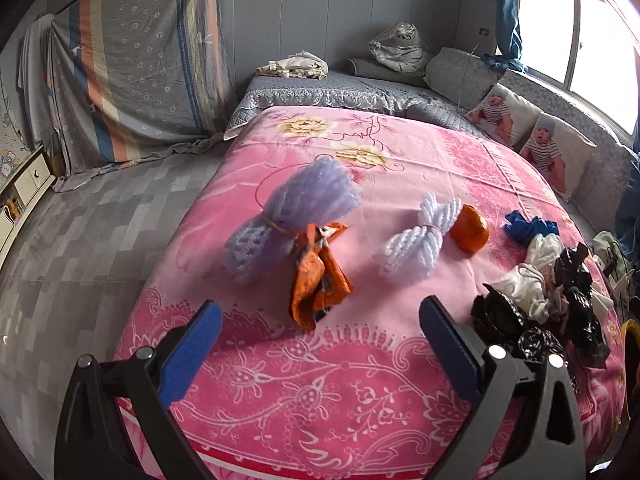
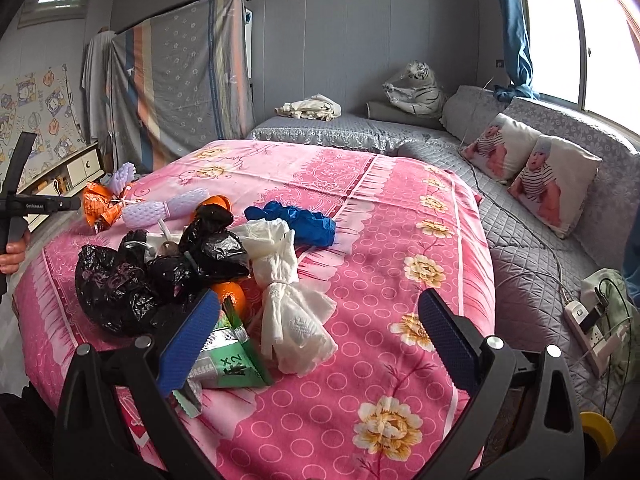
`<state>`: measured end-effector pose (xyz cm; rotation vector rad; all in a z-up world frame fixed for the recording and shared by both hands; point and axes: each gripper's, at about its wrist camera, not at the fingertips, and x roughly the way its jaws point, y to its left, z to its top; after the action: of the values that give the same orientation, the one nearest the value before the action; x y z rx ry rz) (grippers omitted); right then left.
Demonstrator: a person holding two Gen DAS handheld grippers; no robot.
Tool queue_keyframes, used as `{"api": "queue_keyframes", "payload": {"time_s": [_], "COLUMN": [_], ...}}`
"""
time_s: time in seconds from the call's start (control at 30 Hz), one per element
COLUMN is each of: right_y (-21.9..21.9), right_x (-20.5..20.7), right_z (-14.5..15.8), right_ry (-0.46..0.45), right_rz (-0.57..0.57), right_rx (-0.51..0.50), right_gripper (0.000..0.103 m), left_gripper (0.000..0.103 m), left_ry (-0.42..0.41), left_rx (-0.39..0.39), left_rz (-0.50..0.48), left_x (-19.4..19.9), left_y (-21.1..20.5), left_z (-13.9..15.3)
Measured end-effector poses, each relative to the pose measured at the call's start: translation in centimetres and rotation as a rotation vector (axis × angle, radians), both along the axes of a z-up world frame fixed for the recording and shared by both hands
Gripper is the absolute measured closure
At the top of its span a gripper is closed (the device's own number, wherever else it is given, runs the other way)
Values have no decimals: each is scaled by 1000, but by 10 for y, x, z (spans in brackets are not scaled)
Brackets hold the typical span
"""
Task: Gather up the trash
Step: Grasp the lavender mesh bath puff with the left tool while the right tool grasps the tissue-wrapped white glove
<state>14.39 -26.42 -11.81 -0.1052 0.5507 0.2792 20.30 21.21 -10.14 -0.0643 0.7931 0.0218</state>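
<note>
Both hand-held grippers hover wide open and empty over the bed [image 1: 400, 420]: the left hand-held gripper [image 1: 320, 320] faces the orange wrapper [image 1: 320, 280], the right hand-held gripper [image 2: 316, 320] the near tissue bundle [image 2: 292, 304], probably lining up pickups.

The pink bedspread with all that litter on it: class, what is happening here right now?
A person is holding a two-finger gripper in each hand above a pink bedspread strewn with trash. The left gripper is open and empty, facing an orange wrapper beside a purple foam net. The right gripper is also open and empty, near black plastic bags, a white tissue bundle and a green packet. Nothing is picked up yet.
</note>
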Motion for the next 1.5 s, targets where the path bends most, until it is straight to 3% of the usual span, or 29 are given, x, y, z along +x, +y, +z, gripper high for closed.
{"api": "queue_keyframes", "payload": {"time_s": [0.17, 0.23, 0.67, 0.8, 0.9, 1.0, 1.1, 1.17, 1.23, 1.3, 1.37, 1.43, 1.5], "right_y": [-4, -3, 6, 7, 7, 11, 14, 16, 19, 20, 21, 21, 20], "right_x": [18, 23, 44, 57, 73, 84, 92, 96, 100, 103, 105, 106, 106], "right_z": [-2, -5, -16, -21, -28, -37, -43, -48, -53, -56, -57, -58, -59], "right_ry": [53, 72, 200, 245, 309, 349, 385, 404, 417, 426, 436, 447, 455], "right_rz": [6, 14, 140, 159, 181, 193, 203, 205, 204, 201, 201, 193, 203], "right_rx": [35, 40, 5, -12, 6, 8, 25, 23, 9, 10, 16, 11, 18], "right_gripper": [8, 8, 8, 9, 18, 18, 20, 23, 27, 31, 45, 53, 67], "left_gripper": [8, 8, 8, 8, 8, 15, 15, 21, 41, 49, 56, 73, 75], "left_ry": [18, 35, 149, 197, 231, 258, 276, 294, 342, 376, 363, 353, 349], "left_rx": [-7, 42, 149, 131, 131, 120, 79, 51, 21, -8, -17, -35, -39], "left_rz": [-54, -70, -230, -271, -266, -263, -252, -236, -203, -173, -167, -170, -159], "left_x": [43, 61, 126, 140, 151, 159, 169, 177, 188, 196, 198, 197, 197], "left_y": [15, 13, -6, -5, -2, 2, 10, 18, 25, 29, 29, 26, 26], "left_z": [17, 20, -2, -13, -23, -30, -34, -38, -48, -57, -57, -55, -55]}}
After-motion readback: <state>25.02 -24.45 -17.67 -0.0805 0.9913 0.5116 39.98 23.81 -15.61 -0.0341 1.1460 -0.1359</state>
